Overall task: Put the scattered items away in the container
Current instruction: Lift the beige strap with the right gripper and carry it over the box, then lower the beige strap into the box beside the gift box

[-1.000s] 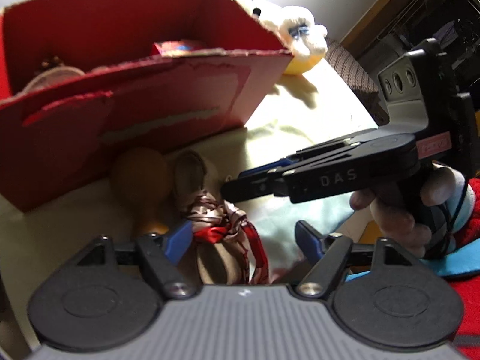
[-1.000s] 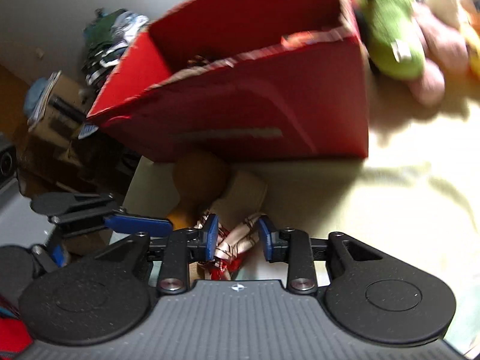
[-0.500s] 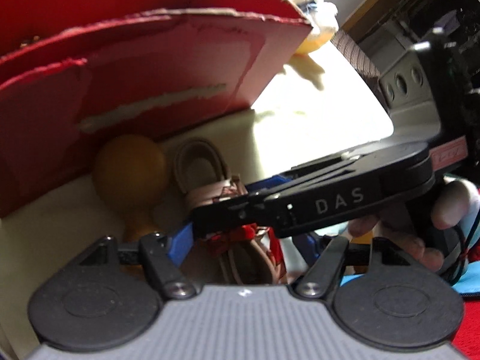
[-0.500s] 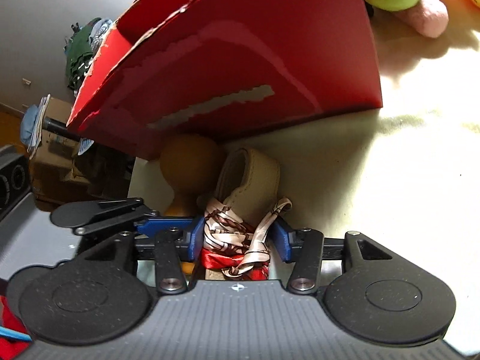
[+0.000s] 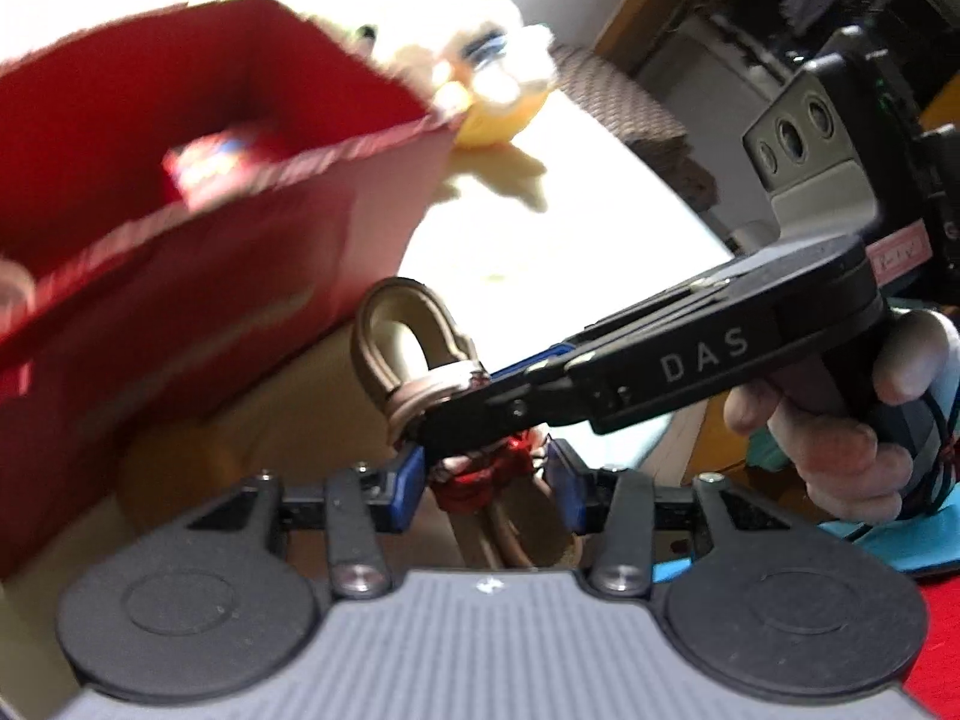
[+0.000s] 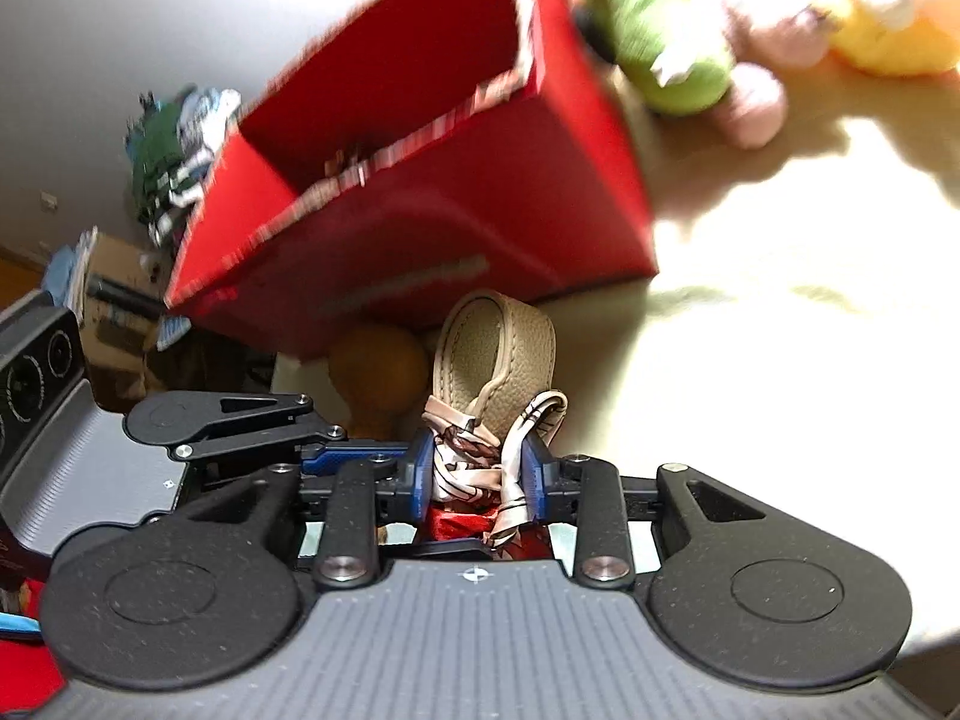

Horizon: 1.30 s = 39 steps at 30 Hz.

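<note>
A beige leather strap loop (image 6: 498,348) with a patterned scarf (image 6: 474,462) knotted on it hangs in front of the red cardboard box (image 6: 420,228). My right gripper (image 6: 477,474) is closing, and its blue pads press the scarf knot from both sides. In the left wrist view the right gripper (image 5: 432,420) reaches in from the right and holds the strap (image 5: 396,330) at its ring. My left gripper (image 5: 486,483) is closing too, its pads against the red part of the scarf (image 5: 480,477) just below. The strap is off the table. The box (image 5: 180,300) is blurred.
An orange round-headed object (image 6: 378,366) lies by the box's front wall. Green (image 6: 672,60), pink (image 6: 756,108) and yellow (image 6: 888,42) plush toys sit behind and right of the box. A person's hand (image 5: 840,420) holds the right gripper. Blue cloth (image 5: 888,546) lies near right.
Both grippers' jaws narrowed onto the scarf knot. The strap rose off the table with them, and both views drew back and up from the box.
</note>
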### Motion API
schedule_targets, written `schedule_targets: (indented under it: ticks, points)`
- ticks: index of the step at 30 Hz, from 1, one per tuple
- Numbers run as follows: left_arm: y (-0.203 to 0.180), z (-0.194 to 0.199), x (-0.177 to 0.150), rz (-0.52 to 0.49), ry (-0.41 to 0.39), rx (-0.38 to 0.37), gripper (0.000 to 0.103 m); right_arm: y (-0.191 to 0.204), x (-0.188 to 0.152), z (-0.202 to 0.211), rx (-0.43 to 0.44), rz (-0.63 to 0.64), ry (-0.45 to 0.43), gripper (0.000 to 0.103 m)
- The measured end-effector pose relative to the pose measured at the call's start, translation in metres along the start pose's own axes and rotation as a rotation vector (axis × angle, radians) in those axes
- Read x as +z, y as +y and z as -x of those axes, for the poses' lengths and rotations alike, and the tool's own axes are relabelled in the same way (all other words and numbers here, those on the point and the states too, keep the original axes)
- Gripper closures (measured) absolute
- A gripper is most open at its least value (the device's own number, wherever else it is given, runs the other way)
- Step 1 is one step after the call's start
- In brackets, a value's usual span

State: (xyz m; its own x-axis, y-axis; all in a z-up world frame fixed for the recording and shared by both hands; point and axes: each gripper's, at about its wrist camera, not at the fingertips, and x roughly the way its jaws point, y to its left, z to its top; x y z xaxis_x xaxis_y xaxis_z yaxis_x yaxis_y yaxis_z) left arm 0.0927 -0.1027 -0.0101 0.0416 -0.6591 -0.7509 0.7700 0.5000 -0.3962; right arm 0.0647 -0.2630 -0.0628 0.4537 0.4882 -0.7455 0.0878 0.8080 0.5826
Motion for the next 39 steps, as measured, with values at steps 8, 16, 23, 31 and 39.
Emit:
schedule_targets:
  ticks: [8, 16, 23, 31, 39]
  points:
    - [-0.032, 0.024, 0.043, -0.112, -0.112, -0.073, 0.059, 0.013, 0.006, 0.068, -0.020, 0.001, -0.172, 0.072]
    - [-0.045, 0.081, 0.095, -0.201, -0.302, -0.004, 0.059, 0.054, 0.054, 0.107, 0.019, 0.139, -0.390, 0.072]
    - [-0.020, 0.123, 0.123, -0.196, -0.414, 0.196, 0.058, 0.093, 0.109, 0.089, 0.124, 0.302, -0.481, 0.073]
    - [0.050, 0.100, 0.127, -0.029, -0.361, 0.306, 0.058, 0.097, 0.153, 0.014, 0.142, 0.346, -0.367, 0.073]
    - [0.107, 0.043, 0.107, 0.140, -0.173, 0.293, 0.057, 0.083, 0.165, -0.059, 0.033, 0.309, -0.107, 0.073]
